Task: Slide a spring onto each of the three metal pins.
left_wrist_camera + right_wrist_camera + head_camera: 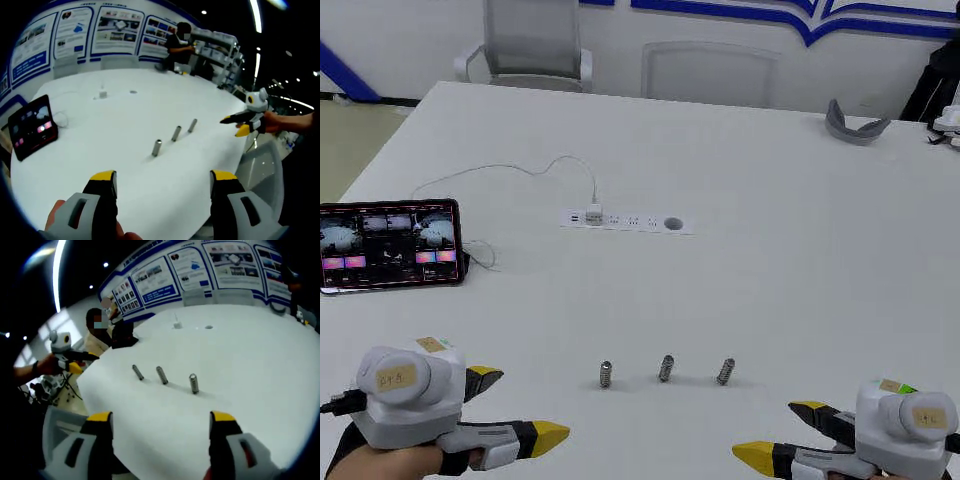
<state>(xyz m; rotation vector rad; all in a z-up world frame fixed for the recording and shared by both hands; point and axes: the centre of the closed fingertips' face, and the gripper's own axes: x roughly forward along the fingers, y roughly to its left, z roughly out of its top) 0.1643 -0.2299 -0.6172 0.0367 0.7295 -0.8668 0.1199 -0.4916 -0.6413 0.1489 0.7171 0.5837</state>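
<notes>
Three pins stand in a row on the table (800,260), near its front edge. Landmark is the mid pin (666,368).
- Left pin (606,374) is just to its left, right pin (725,371) just to its right.
- Strip (625,221) lies well behind it, slightly left, with a plug (593,213) in the strip's left end.
- Tablet (388,245) sits far left of it and behind.
- Left gripper (520,405) is front-left of it and right gripper (778,432) front-right, both apart from the pins.
- Chair (535,45) stands far behind it, past the table's back edge.

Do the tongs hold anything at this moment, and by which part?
Nothing is held: the left tongs and the right tongs are both open and empty.
</notes>
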